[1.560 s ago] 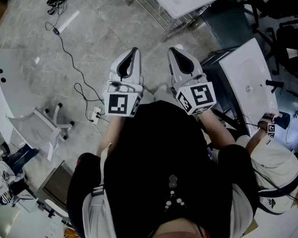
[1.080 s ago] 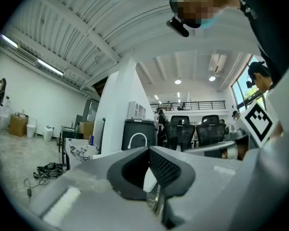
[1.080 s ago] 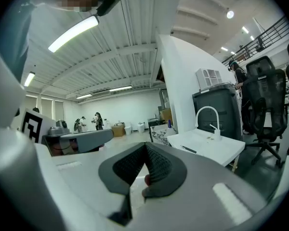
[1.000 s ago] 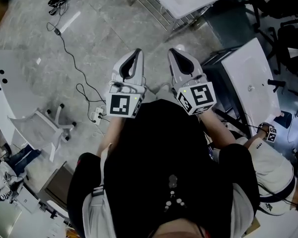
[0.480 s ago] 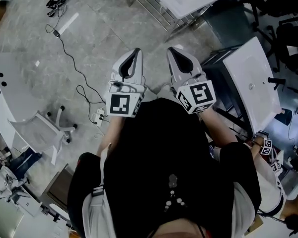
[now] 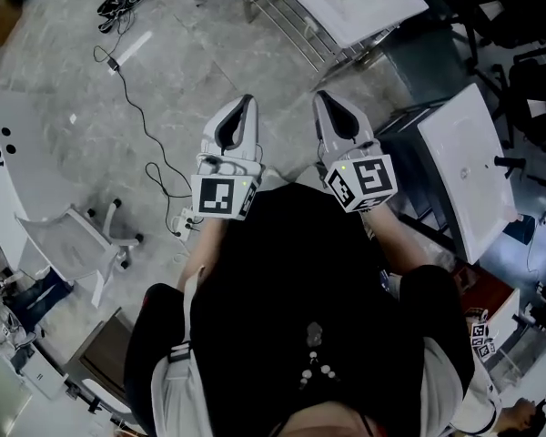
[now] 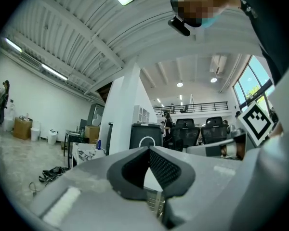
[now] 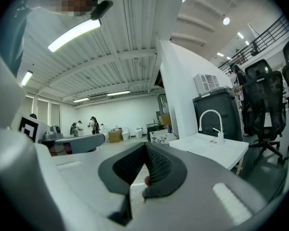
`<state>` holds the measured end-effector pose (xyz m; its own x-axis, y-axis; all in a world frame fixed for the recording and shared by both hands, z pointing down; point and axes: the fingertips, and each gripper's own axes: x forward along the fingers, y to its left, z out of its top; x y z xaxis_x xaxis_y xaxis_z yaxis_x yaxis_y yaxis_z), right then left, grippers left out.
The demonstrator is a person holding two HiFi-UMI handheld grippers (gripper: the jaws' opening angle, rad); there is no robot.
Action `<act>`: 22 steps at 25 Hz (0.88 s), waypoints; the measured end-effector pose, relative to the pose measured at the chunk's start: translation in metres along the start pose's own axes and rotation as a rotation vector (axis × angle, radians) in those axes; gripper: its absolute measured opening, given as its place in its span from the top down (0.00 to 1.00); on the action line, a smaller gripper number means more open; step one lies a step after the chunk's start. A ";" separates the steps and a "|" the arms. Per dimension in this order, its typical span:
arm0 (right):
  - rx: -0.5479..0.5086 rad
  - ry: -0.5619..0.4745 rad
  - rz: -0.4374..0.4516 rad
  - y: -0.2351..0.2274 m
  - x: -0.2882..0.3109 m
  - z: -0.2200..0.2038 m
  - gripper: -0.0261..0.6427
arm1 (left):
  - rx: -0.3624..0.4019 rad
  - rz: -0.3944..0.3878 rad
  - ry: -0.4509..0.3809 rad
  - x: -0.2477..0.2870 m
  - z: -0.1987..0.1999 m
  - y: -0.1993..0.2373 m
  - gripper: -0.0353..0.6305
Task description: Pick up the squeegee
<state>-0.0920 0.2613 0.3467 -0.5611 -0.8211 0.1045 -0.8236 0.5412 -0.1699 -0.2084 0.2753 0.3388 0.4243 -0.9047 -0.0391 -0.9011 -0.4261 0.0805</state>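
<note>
No squeegee shows in any view. In the head view my left gripper [image 6: 245, 104] and right gripper [image 6: 322, 98] are held side by side in front of the person's dark torso, pointing level over the grey stone floor. Both are shut with nothing between the jaws. In the left gripper view the left gripper [image 7: 148, 151] has its dark pads meeting at the tip. The right gripper [image 8: 145, 147] in its own view stands the same way, pads together and nothing held.
A white sink top on a metal frame [image 6: 346, 3] stands ahead. Another white sink table with a tap [image 6: 462, 167] is at the right, also seen as the sink [image 8: 209, 146]. Cables [image 6: 127, 85] and a power strip [image 6: 182, 218] lie on the floor. A curved white desk [image 6: 18, 185] is at left.
The floor and the tables have slid down and left in the head view as the person moves on. Another person at the lower right has dropped almost out of view. Both grippers stay shut.
</note>
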 end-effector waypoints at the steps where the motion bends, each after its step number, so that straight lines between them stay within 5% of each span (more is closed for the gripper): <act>1: -0.003 0.004 0.003 0.004 0.003 -0.001 0.96 | 0.000 0.011 0.002 -0.004 0.000 0.006 0.94; 22: -0.023 0.064 0.037 -0.019 0.076 -0.006 0.96 | 0.009 0.064 0.030 0.045 -0.012 0.058 0.94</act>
<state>-0.1196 0.1898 0.3638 -0.5949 -0.7875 0.1608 -0.8033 0.5757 -0.1524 -0.2405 0.2098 0.3534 0.3678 -0.9299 -0.0047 -0.9273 -0.3671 0.0728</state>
